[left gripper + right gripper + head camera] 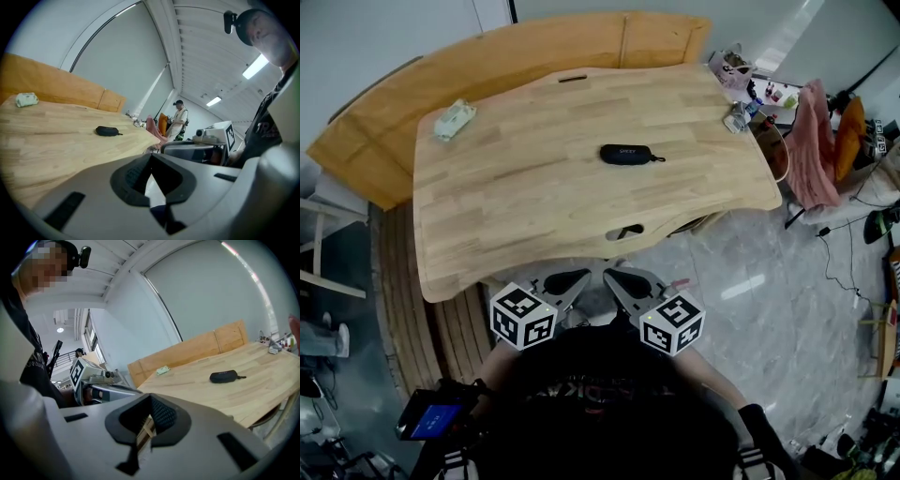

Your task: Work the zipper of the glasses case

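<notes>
A black zipped glasses case [626,154] lies near the middle of the wooden table [516,216], its pull cord pointing right. It also shows far off in the left gripper view [107,131] and the right gripper view [224,376]. Both grippers hang off the table's near edge, close to my body and well short of the case. My left gripper [578,277] is shut with nothing in it. Beside it, my right gripper [616,276] is also shut and empty. The two tips angle toward each other.
A pale green wipes pack [454,119] lies at the table's far left. Small bottles and clutter [739,114] crowd the far right corner, next to a pink cloth [811,141]. A curved wooden panel [487,56] runs behind the table. A person [178,119] stands in the distance.
</notes>
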{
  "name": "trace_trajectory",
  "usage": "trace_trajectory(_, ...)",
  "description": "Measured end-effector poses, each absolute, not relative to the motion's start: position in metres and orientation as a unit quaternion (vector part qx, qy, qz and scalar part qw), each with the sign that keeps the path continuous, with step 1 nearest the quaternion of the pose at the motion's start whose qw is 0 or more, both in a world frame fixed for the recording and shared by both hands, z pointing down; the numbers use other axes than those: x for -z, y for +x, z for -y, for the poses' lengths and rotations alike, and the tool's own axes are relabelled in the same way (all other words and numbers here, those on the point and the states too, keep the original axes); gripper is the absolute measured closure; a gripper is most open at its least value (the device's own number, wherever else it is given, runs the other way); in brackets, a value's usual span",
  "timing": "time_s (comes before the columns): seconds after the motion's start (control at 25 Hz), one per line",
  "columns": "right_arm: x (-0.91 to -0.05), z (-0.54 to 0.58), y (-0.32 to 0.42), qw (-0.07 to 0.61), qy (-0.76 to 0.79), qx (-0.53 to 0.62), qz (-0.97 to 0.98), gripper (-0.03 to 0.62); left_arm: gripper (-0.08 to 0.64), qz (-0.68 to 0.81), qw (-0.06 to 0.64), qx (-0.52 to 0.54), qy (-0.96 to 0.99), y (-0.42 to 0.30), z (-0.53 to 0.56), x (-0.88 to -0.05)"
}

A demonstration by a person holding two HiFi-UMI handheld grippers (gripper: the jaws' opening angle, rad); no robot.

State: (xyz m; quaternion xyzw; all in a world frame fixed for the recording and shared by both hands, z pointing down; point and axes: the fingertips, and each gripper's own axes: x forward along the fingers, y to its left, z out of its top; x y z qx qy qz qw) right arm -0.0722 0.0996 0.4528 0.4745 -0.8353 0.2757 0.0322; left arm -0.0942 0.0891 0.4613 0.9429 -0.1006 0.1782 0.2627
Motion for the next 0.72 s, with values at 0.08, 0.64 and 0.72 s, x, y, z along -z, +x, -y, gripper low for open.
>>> trace_trajectory(0.08, -0.4530, -0.0995, -0.0759, 0.036, 0.471, -0.273, 0.838, 0.577, 0.548, 0.103, 0.264, -0.175, 0.943, -0.0962, -0.0884, -0.4614)
trace_trajectory(0.64, -0.4564, -0.1004, -0.0814, 0.035, 0.462, -0.273, 0.843, 0.577, 0.548, 0.104, 0.262, -0.170, 0.944, -0.0990, -0.0887, -0.4628)
trace_trajectory(0.72, -0.4566, -0.1012, -0.0813, 0.033, 0.463, -0.274, 0.843, 0.577, 0.548, 0.102, 0.262, -0.170, 0.944, -0.0987, -0.0894, -0.4627)
